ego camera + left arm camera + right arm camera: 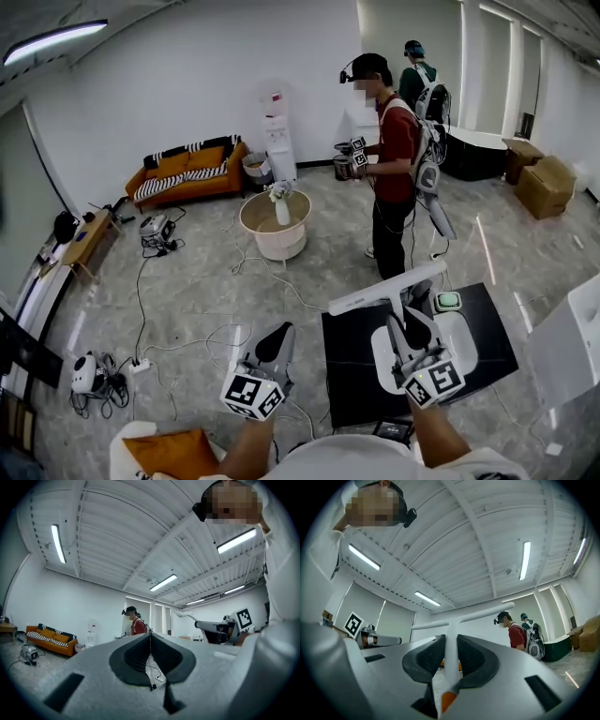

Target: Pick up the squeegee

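The squeegee (384, 290) is white, with a long T-shaped blade and a thin handle. My right gripper (413, 330) is shut on that handle and holds it up above a black mat (352, 375). In the right gripper view the squeegee (451, 656) runs up between the dark pads (429, 656) to its crossbar, and an orange tip shows at the handle's near end. My left gripper (278, 336) hangs to the left over the floor. In its own view the left gripper (150, 638) is shut with nothing in it.
On the black mat lie a white tray (464, 339) and a small green-edged object (448, 301). A person in a red shirt (396, 155) stands beyond it, near a round white table (275, 225). Cables (141, 309) trail across the floor. A white box (572, 342) stands at the right.
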`<state>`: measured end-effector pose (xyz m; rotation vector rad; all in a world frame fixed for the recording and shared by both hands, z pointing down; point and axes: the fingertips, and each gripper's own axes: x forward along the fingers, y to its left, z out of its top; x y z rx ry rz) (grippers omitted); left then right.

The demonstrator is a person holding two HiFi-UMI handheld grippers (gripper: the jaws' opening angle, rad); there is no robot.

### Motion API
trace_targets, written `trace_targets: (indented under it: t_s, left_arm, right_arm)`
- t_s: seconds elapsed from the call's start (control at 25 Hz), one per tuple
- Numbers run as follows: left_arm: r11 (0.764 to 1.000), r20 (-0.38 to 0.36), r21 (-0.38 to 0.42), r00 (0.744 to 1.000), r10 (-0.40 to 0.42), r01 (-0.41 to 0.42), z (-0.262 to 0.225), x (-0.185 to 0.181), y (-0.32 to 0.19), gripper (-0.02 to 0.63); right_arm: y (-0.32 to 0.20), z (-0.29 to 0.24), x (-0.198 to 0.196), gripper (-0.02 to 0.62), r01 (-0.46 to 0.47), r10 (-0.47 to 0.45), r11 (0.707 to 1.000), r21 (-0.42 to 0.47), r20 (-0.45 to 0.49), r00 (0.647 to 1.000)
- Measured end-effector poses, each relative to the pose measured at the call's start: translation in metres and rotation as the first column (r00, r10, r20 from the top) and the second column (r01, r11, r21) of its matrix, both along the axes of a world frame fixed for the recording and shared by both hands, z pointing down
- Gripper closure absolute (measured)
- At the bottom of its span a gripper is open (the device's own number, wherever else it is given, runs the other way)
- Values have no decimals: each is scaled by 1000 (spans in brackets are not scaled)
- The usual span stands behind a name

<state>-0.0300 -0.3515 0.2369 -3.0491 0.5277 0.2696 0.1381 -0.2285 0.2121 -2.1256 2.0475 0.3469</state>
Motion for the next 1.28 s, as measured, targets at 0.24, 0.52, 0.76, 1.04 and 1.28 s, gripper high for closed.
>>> trace_targets:
  t_s: [0.24, 0.52, 0.76, 1.04, 1.28]
  left_arm:
    - [1000, -15, -10, 1000, 8, -8, -1, 3, 0, 589]
    - [1000, -36, -11, 999, 4, -4, -4, 2, -2, 589]
    - [1000, -36, -16, 999, 5, -6, 0, 1, 3, 589]
    - [999, -27, -47, 999, 20, -22, 3, -4, 6, 589]
    - [998, -22, -42, 999, 47, -48, 7, -2, 12, 589]
  right_arm:
    - [3, 2, 8, 512, 2, -2, 1000, 0, 34, 999]
    - [3, 2, 8, 512, 13, -13, 1000, 11, 42, 999]
    - [2, 6, 5, 512, 36, -36, 999, 0, 50, 998]
    - [4, 3, -1, 512, 48, -47, 999, -7, 46, 998]
    - [6, 8, 0, 512, 58, -57, 998, -13, 70, 996]
